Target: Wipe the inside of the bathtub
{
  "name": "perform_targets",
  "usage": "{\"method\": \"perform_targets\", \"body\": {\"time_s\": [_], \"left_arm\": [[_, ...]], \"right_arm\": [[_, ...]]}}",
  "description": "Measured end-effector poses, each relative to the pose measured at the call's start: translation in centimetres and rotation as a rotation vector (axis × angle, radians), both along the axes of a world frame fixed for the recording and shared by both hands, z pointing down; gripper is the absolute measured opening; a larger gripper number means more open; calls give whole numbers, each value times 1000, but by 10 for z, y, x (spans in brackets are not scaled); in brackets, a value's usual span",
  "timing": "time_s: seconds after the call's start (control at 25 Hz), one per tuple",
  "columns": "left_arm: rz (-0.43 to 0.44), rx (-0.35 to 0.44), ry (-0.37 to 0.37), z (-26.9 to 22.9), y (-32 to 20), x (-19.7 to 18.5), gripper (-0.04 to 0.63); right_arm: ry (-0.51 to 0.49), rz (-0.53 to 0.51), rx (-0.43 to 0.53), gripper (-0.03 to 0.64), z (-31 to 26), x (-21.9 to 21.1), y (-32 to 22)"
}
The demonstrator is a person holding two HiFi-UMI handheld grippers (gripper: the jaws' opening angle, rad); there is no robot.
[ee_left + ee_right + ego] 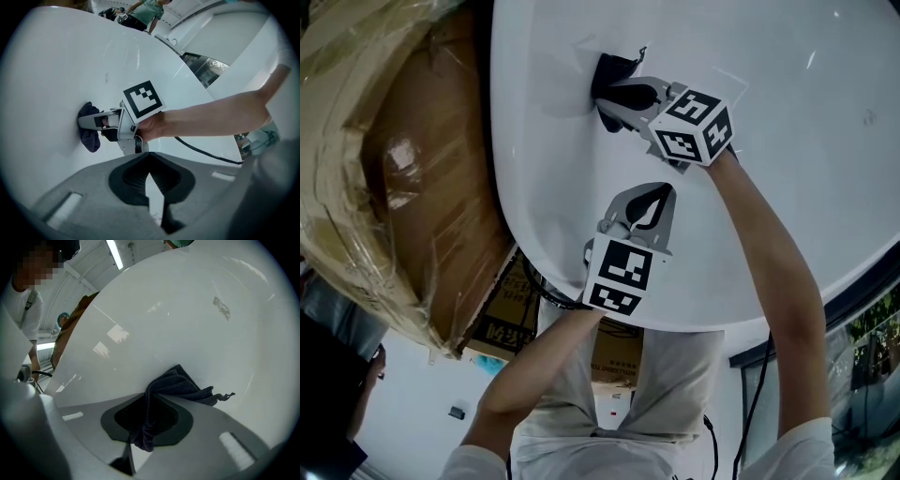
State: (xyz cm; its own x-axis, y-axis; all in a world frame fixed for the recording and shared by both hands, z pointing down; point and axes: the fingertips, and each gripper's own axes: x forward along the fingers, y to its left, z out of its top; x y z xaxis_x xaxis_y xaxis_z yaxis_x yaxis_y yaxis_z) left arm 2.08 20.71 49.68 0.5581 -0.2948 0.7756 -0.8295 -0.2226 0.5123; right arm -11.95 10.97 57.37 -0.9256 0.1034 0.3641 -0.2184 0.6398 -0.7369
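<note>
The white bathtub [787, 84] fills the head view. My right gripper [611, 94] is shut on a dark cloth [614, 66] and holds it against the tub's inner wall. In the right gripper view the cloth [183, 385] bunches between the jaws of the right gripper [149, 395] and spreads onto the white surface. My left gripper [650, 194] hovers nearer the tub rim, shut with nothing in it. The left gripper view shows the left gripper [149, 154] below and the right gripper [88, 123] pressing the cloth [89, 137] on the wall.
A plastic-wrapped brown bundle [412, 169] lies against the tub's left side, with cardboard boxes [502, 328] beneath it. A black cable [206, 151] trails from the right hand. A faint smudge [221, 308] marks the tub wall. People [147, 14] stand beyond the tub.
</note>
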Motion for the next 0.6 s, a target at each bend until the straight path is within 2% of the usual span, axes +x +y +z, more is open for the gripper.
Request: {"method": "perform_targets", "body": {"time_s": [0.36, 0.6], "left_arm": [[0, 5, -4, -66, 2, -11, -2], [-18, 37, -54, -90, -15, -32, -2]], "right_arm": [[-80, 34, -84, 48, -23, -2, 24], [-121, 24, -130, 48, -38, -7, 56]]}}
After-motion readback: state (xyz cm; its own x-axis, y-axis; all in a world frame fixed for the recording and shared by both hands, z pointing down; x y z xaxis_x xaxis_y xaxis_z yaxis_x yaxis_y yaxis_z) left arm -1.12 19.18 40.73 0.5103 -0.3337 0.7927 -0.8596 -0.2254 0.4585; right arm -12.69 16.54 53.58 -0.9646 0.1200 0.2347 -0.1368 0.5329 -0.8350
